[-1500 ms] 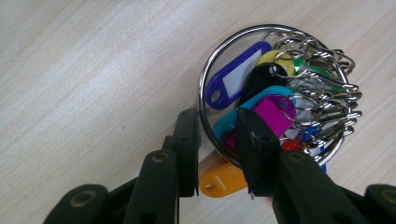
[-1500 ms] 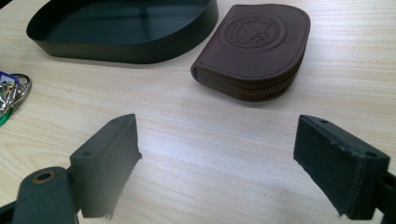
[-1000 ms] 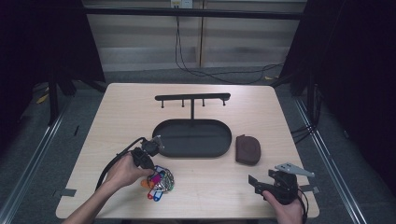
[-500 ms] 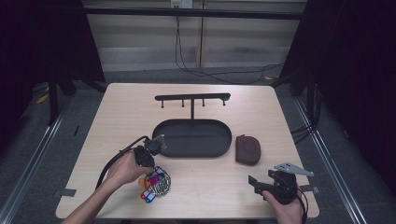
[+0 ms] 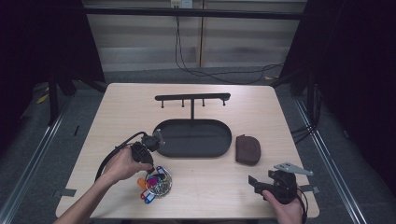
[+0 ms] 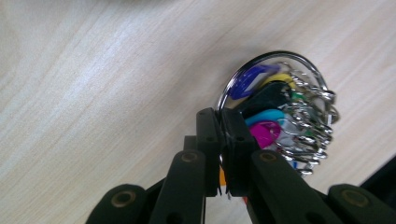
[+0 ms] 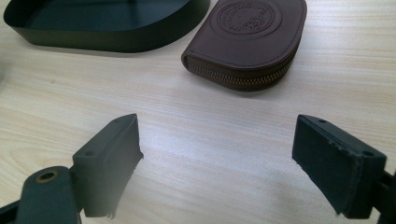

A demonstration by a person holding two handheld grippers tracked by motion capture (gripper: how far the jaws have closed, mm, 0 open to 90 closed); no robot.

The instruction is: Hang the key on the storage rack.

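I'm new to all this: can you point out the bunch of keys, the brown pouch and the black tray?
bunch of keys (image 6: 275, 109): left gripper view, coloured tags.
brown pouch (image 7: 247, 28): right gripper view, embossed top.
black tray (image 5: 194, 153): high view, near rim.

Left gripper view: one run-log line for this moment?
left gripper: shut on big steel key ring with coloured tags | right gripper: open, empty | brown leather zip pouch: untouched

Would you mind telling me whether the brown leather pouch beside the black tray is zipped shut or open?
Shut, as far as shows. In the right gripper view the pouch lies flat on the table, its zipper closed along the visible edge; the far side is hidden.
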